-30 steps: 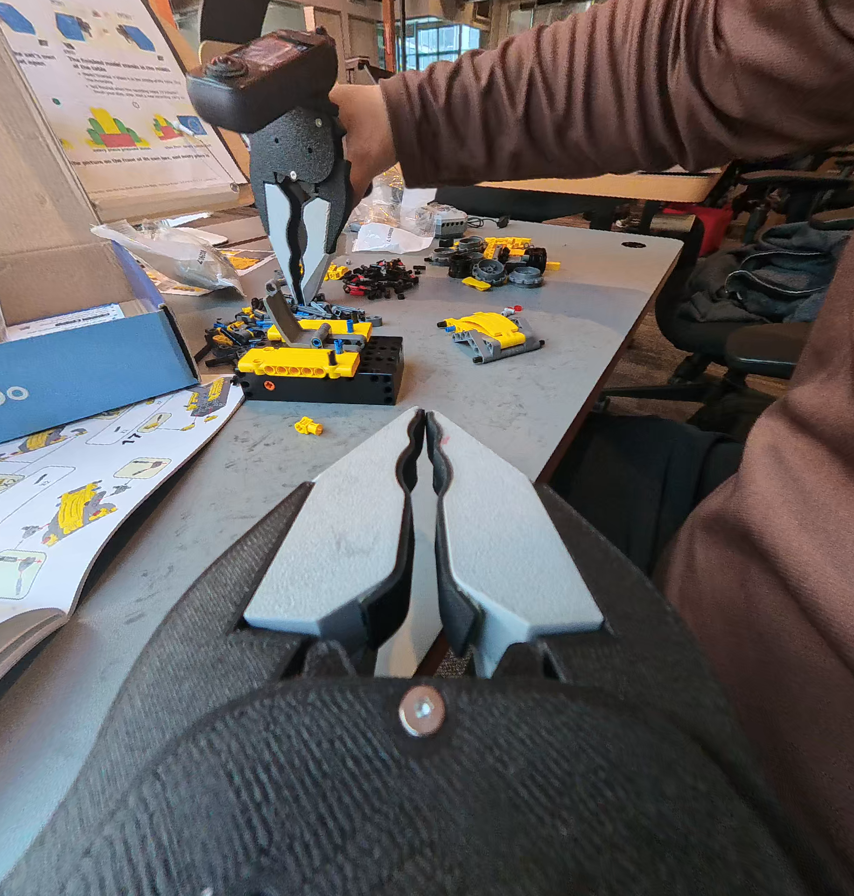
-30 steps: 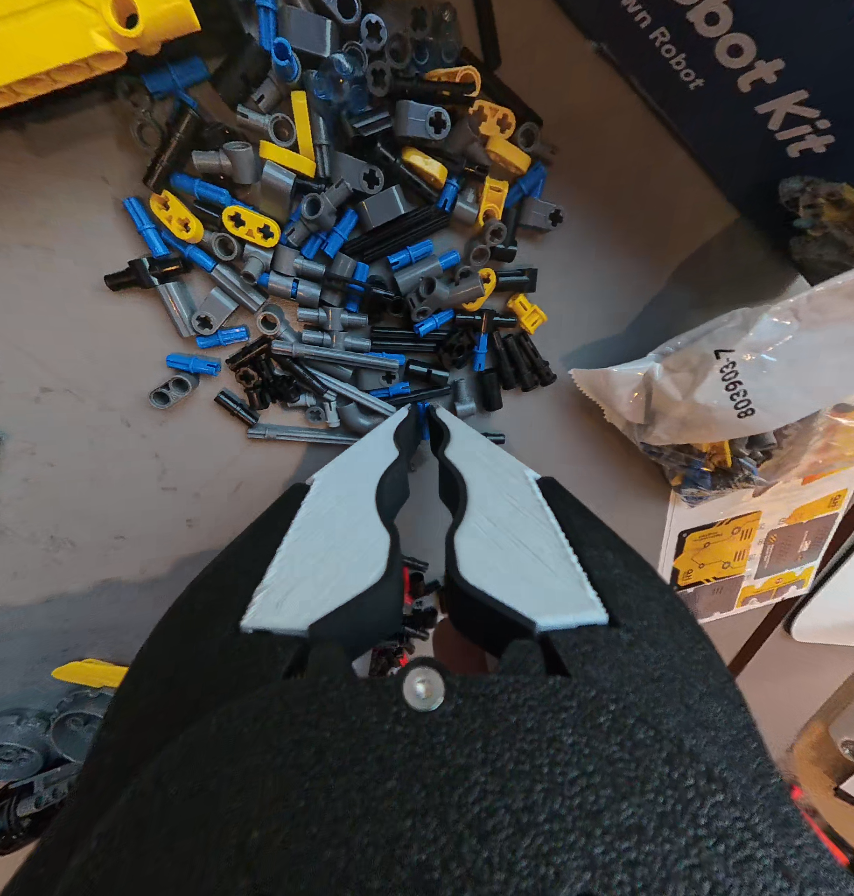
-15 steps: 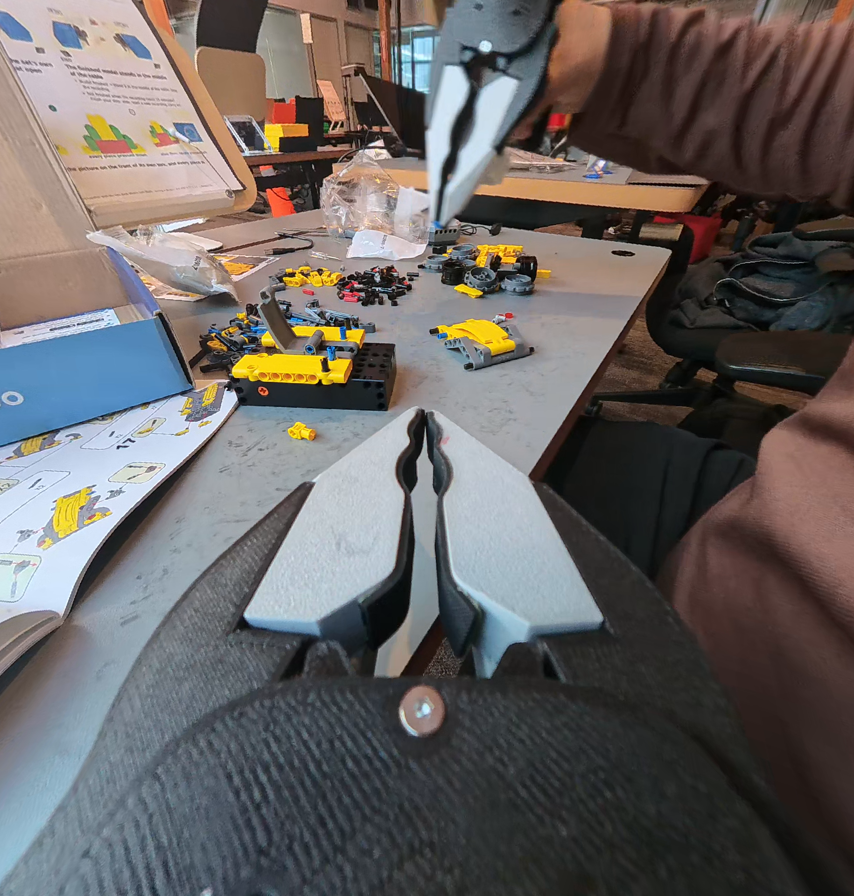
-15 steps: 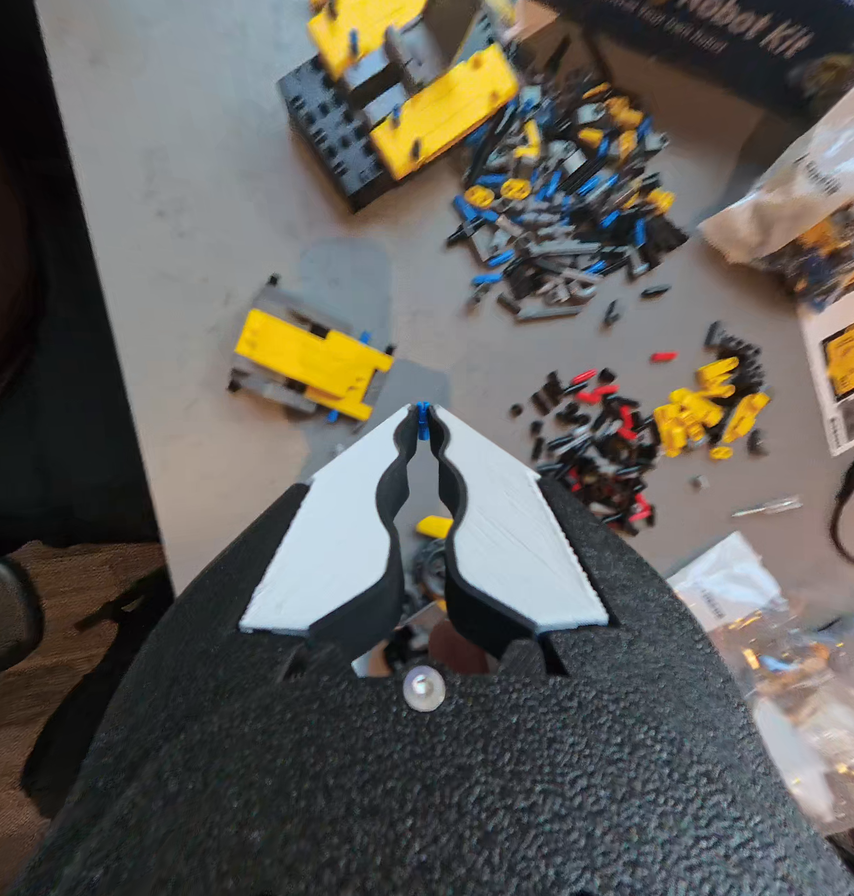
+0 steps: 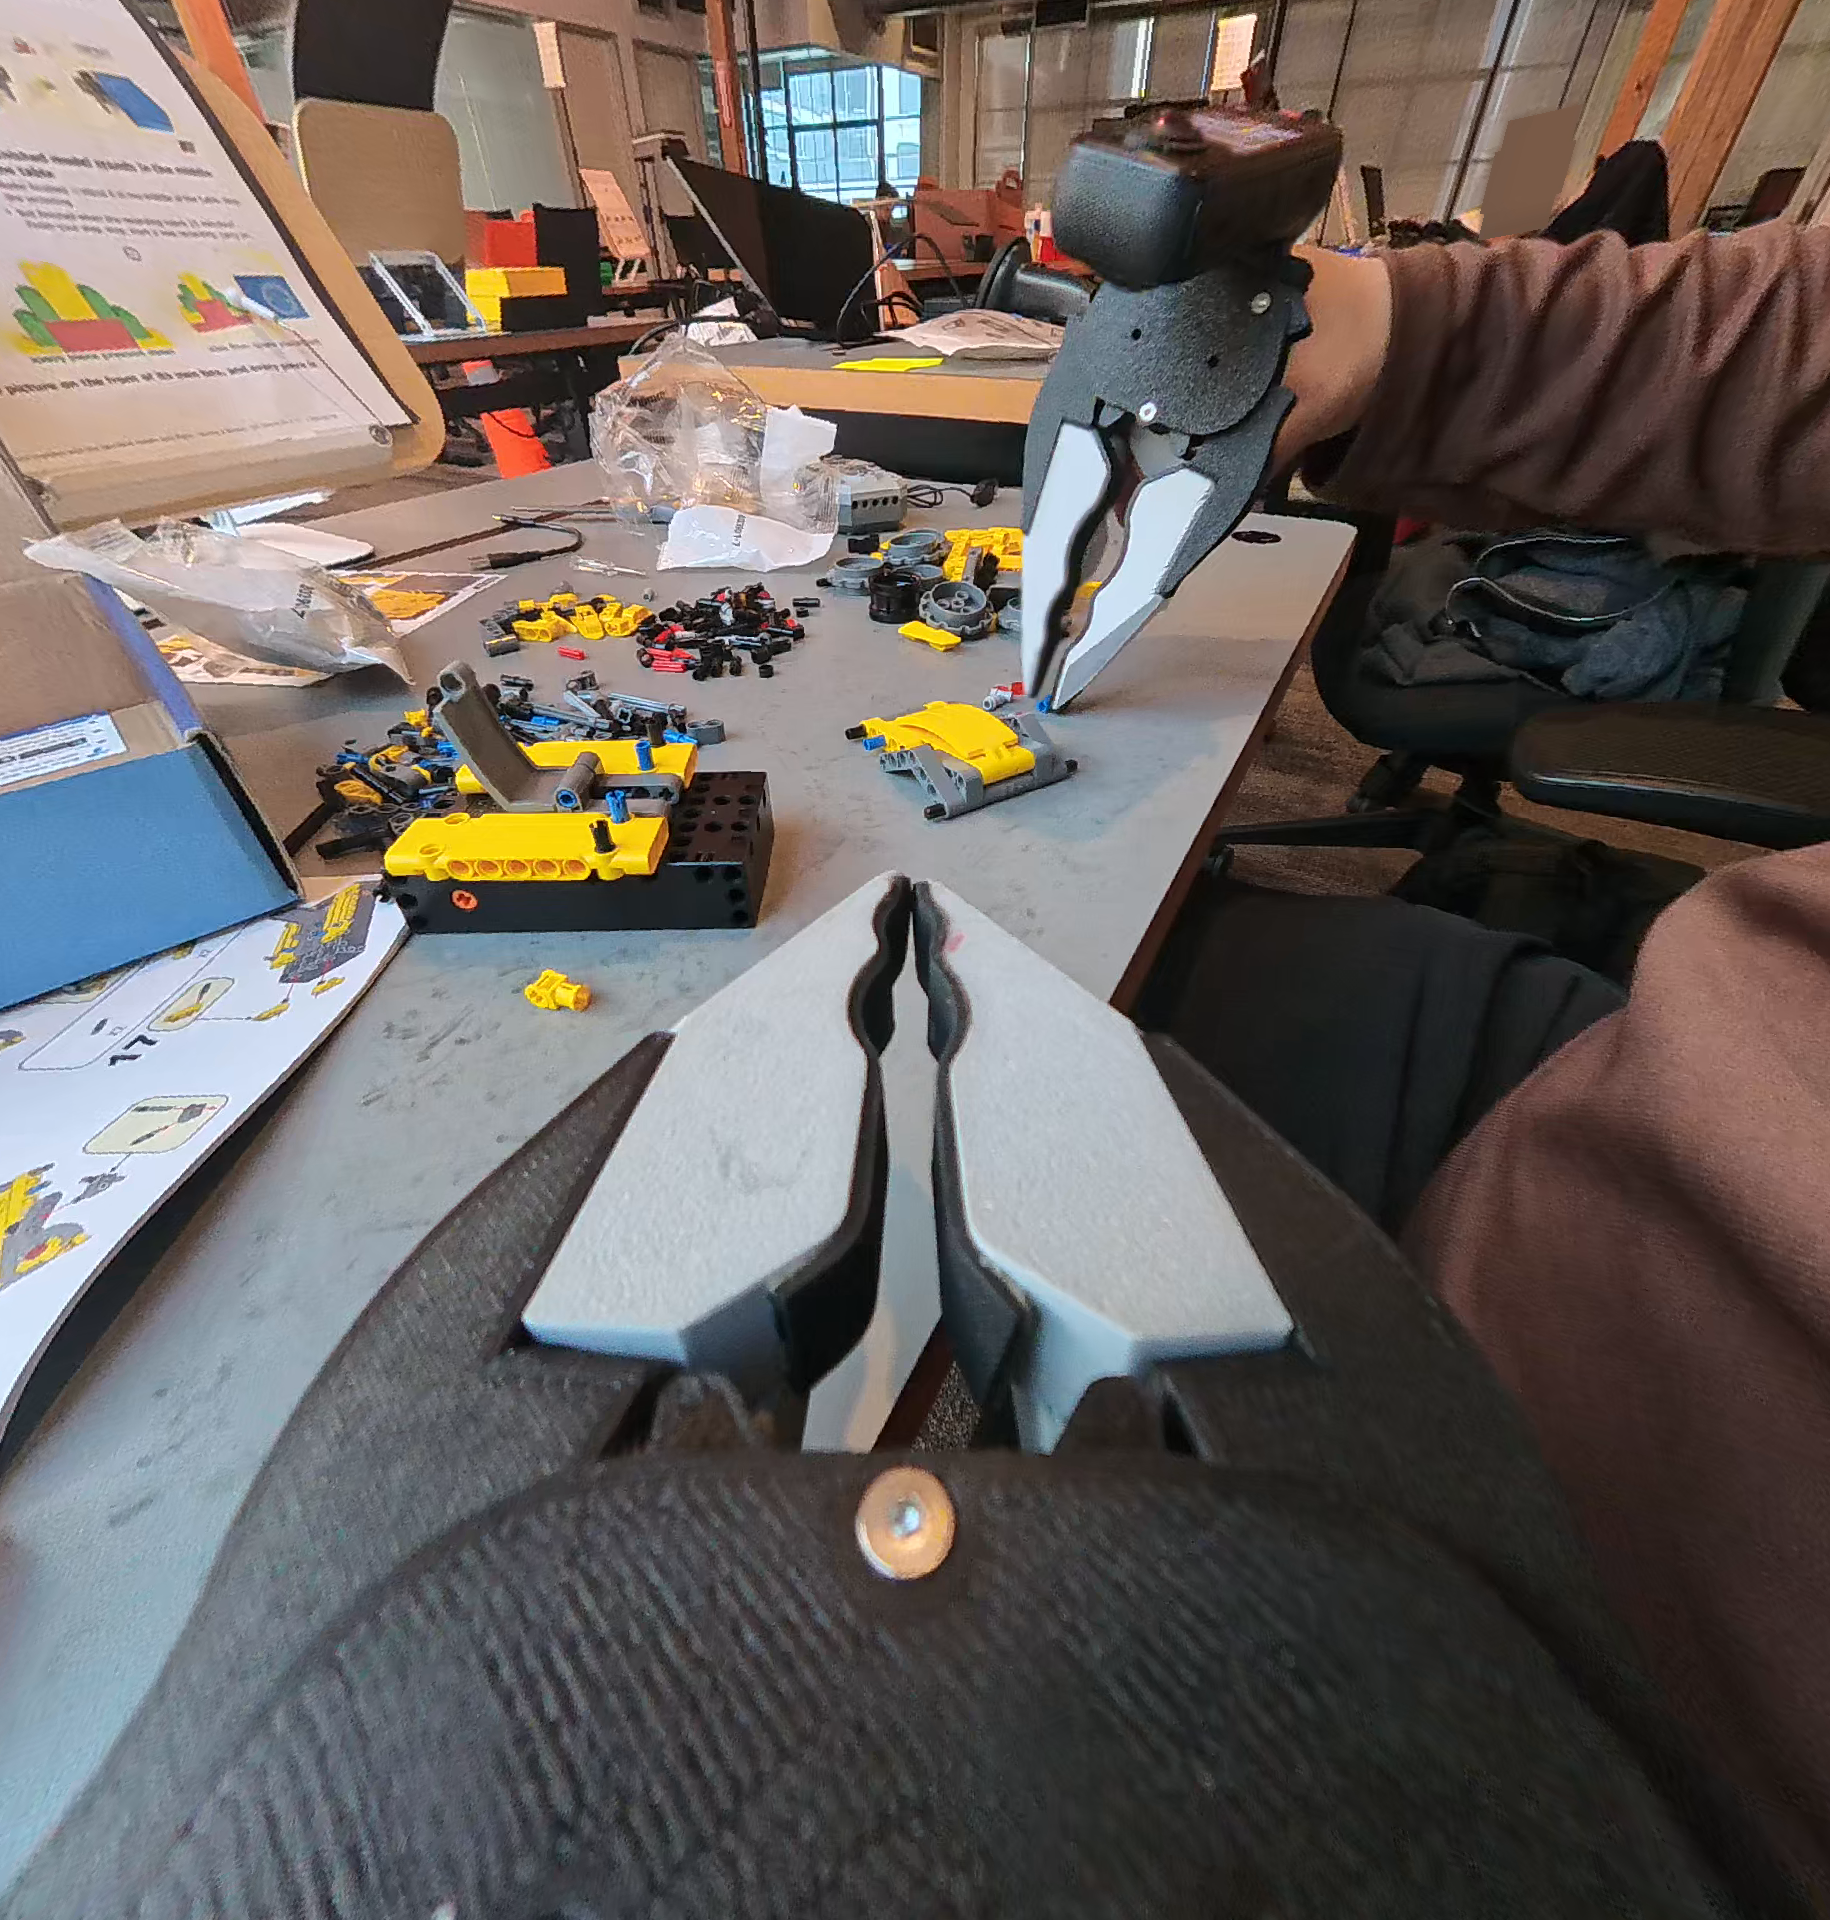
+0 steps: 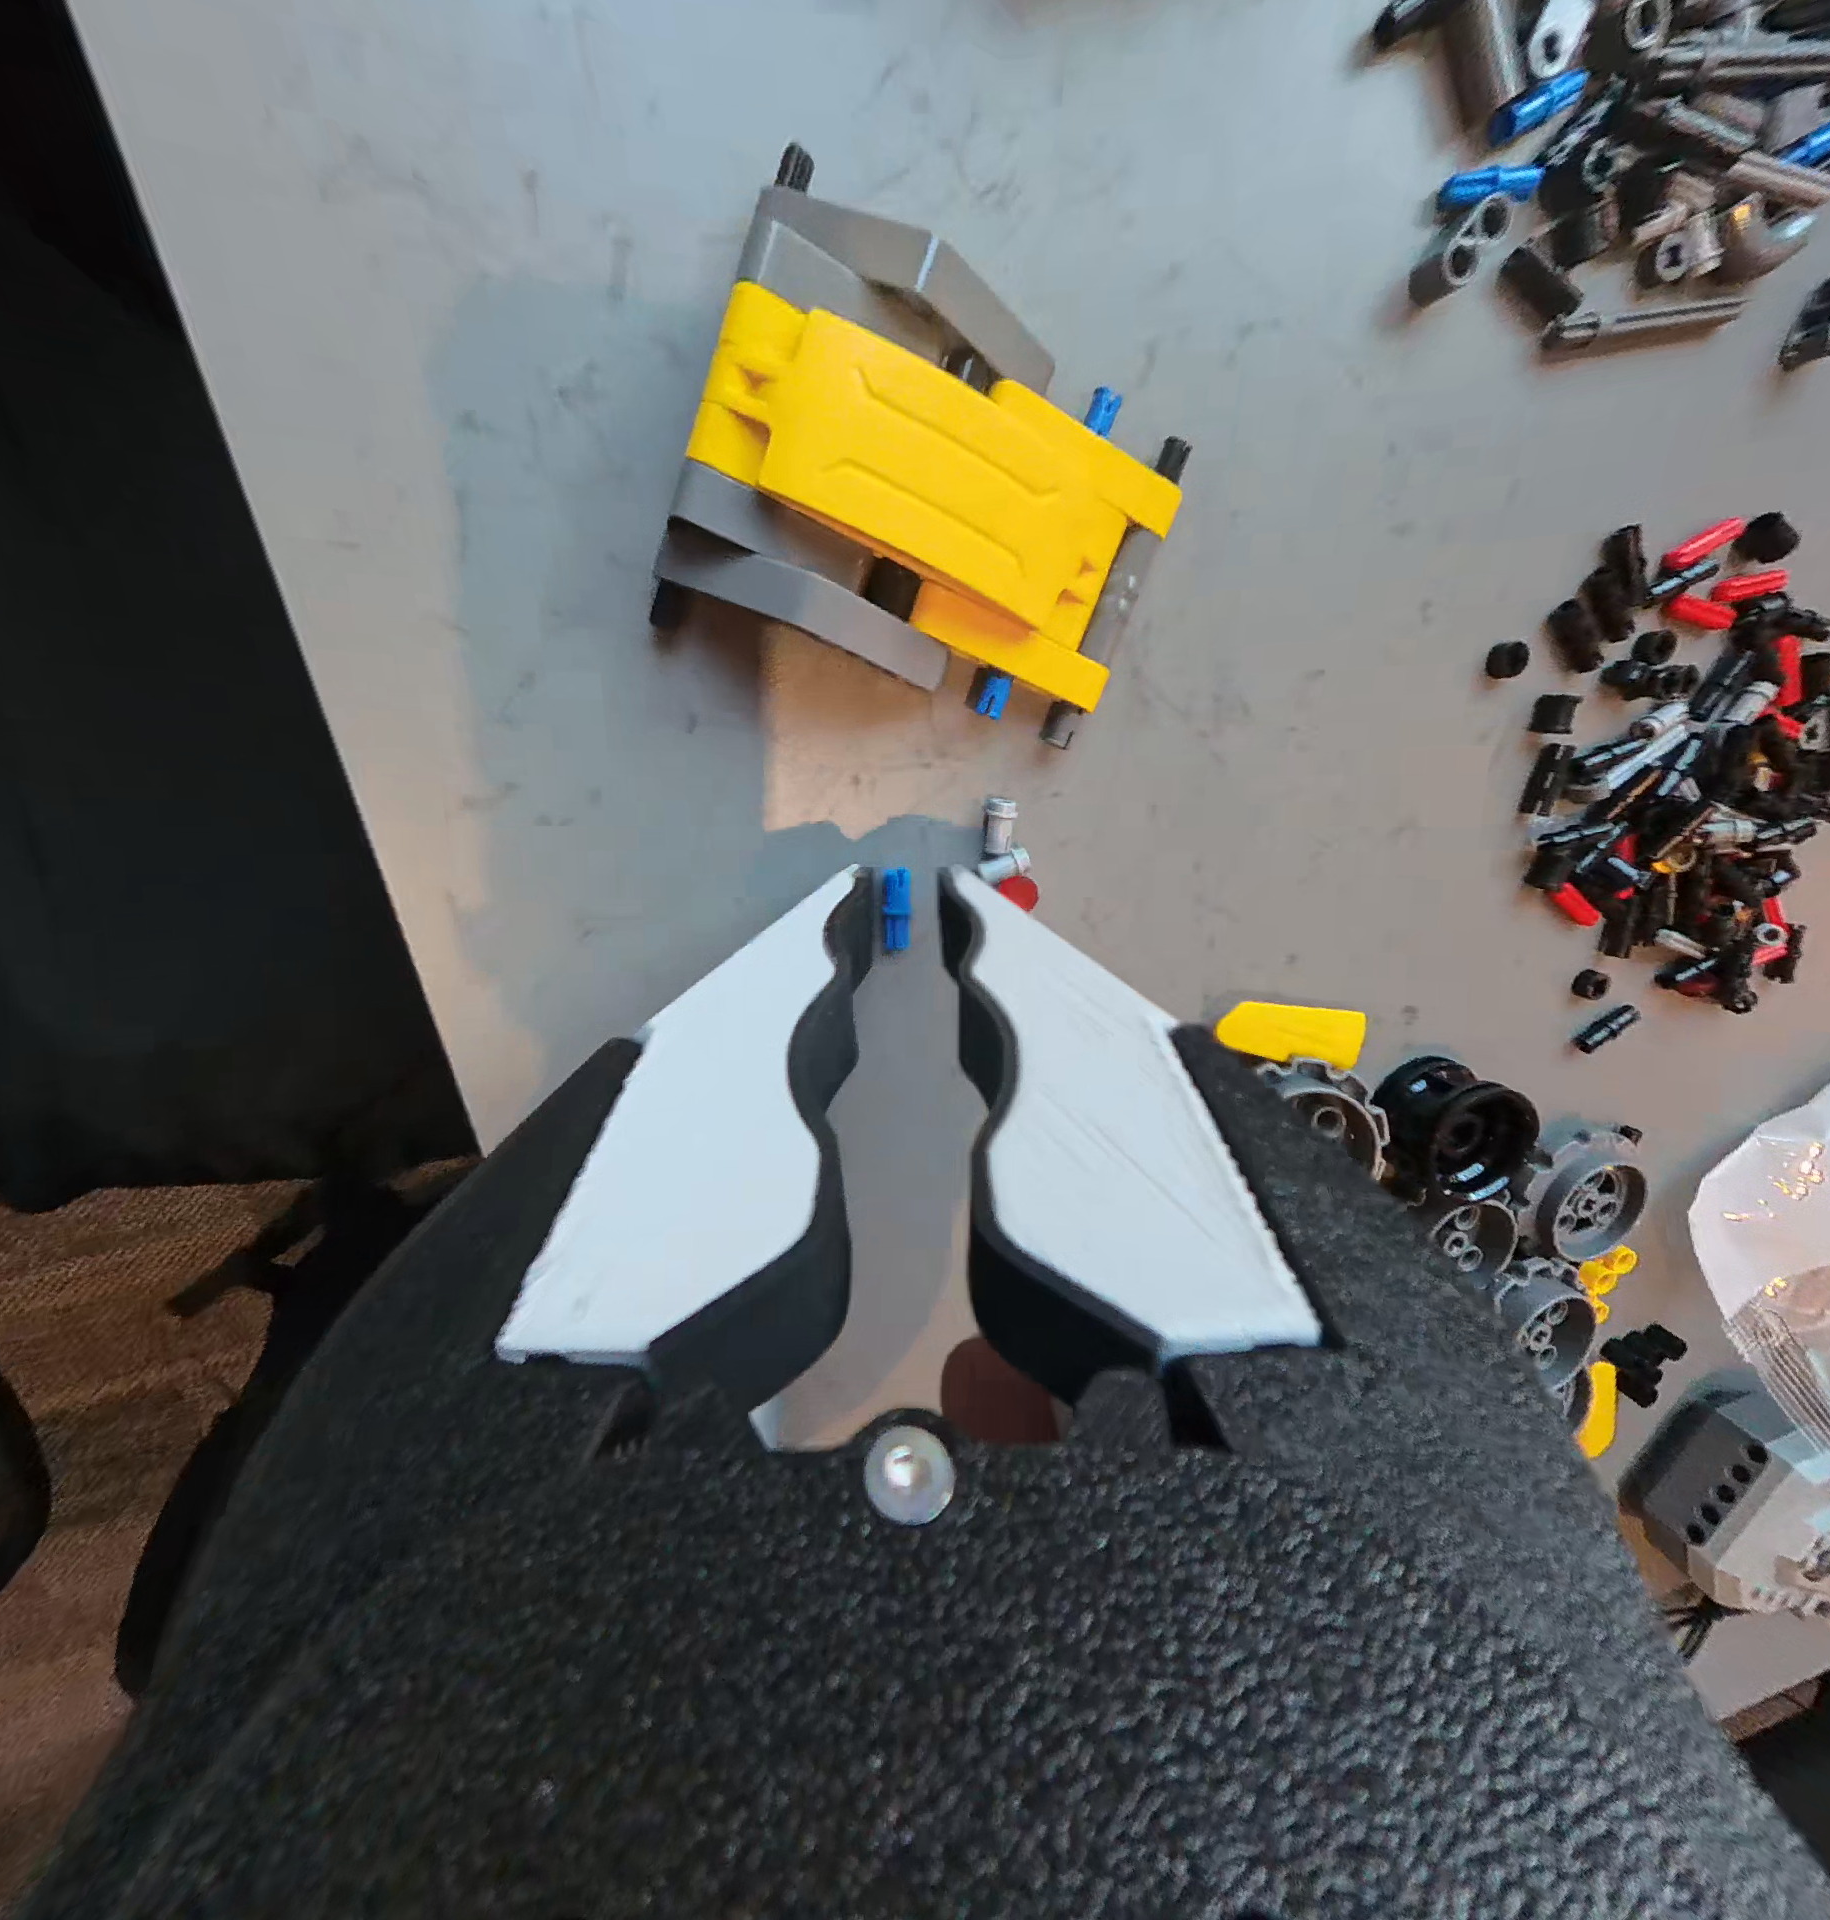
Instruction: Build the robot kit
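My right gripper [image 6: 900, 875] is slightly open, tips down at the grey table [image 6: 475, 416]. A small blue pin [image 6: 895, 906] sits between its fingertips, close to the left finger, not pinched. Just ahead lies a yellow and grey brick assembly [image 6: 921, 499]. Small grey and red parts [image 6: 1004, 852] lie by the right fingertip. The left wrist view shows the right gripper [image 5: 1051, 694] upright beside that assembly [image 5: 952, 748]. My left gripper [image 5: 911, 891] is shut and empty, low over the table's near edge. A small yellow connector [image 5: 558, 990] lies ahead of it to the left.
A black block with yellow beams [image 5: 578, 831] stands left of centre, loose parts behind it. An open booklet [image 5: 111, 1091] and blue box [image 5: 90, 862] are at left. Black and red pins [image 6: 1700, 790], wheels [image 6: 1462, 1132] and a plastic bag [image 6: 1804, 1247] lie right. The table edge [image 6: 298, 582] is close on the left. Tip to tip, the grippers are about 25 cm apart. The right gripper is farther from the small yellow connector [image 5: 558, 990], some 25 cm, than the left, some 12 cm.
My right gripper lifted the blue pin from the parts pile, carried it across the table, came down beside the yellow and grey assembly, and its jaws have parted. My left gripper has not moved.
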